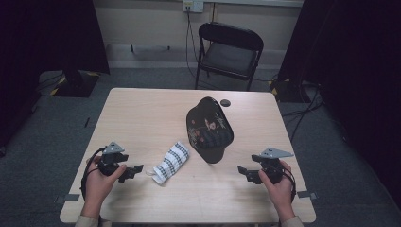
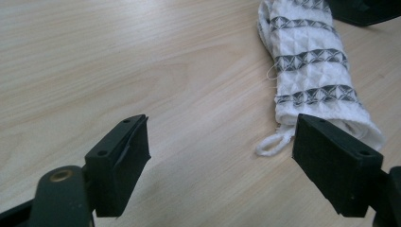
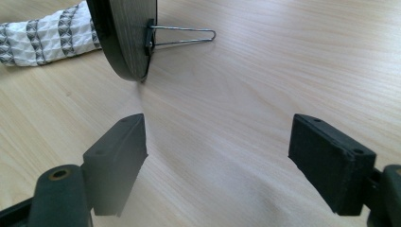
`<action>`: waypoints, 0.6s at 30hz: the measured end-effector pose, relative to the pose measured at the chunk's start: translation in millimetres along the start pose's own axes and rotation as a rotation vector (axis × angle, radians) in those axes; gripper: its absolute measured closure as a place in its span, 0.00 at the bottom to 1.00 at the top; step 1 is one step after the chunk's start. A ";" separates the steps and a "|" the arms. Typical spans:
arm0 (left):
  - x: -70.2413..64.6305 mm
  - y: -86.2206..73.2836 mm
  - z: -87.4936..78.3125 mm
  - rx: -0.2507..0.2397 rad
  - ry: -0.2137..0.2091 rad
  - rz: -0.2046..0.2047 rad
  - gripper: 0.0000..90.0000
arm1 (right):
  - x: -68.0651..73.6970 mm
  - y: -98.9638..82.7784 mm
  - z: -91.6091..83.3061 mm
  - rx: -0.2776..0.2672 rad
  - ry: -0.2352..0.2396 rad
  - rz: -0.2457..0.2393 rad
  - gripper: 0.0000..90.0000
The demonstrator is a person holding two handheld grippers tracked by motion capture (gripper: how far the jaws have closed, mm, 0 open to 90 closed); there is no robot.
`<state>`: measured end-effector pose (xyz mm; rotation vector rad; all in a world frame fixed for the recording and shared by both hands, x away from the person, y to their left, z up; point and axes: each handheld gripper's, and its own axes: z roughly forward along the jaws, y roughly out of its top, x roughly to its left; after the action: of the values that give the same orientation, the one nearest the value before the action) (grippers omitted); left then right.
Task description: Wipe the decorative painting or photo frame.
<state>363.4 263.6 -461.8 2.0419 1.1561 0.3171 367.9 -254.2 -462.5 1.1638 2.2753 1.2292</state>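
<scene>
A folded white cloth with grey patterned stripes (image 1: 171,162) lies on the wooden table (image 1: 142,118), just right of my left gripper (image 1: 137,169). In the left gripper view the cloth (image 2: 312,75) lies ahead and to the right, its near end by the right jaw, and the left gripper (image 2: 220,156) is open with nothing between its jaws. A black cap with a floral print (image 1: 209,128) rests mid-table, brim toward me. My right gripper (image 1: 242,171) stands open near the front right; its view shows the cap's brim (image 3: 125,38) and a wire clip (image 3: 182,35) ahead.
A small dark round object (image 1: 225,102) lies near the table's far edge. A black folding chair (image 1: 229,52) stands behind the table. Bare wood stretches across the left half and the front strip between my hands.
</scene>
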 end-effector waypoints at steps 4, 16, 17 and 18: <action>3.0 -3.0 0.5 0.001 0.011 -0.010 0.21 | -3.9 -3.3 -0.9 0.010 -0.008 0.005 0.22; 9.7 -8.4 -0.5 0.016 0.014 -0.004 0.21 | -13.7 -12.3 -0.7 0.038 -0.022 0.021 0.22; 10.1 -9.3 0.0 0.012 0.017 -0.009 0.21 | -13.8 -12.5 -0.7 0.039 -0.023 0.023 0.22; 11.2 -10.3 0.2 0.018 0.018 -0.005 0.21 | -14.0 -13.0 -0.4 0.040 -0.021 0.025 0.22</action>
<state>363.3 275.8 -470.9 2.0559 1.1782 0.3239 369.8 -269.2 -474.2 1.2164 2.2863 1.1799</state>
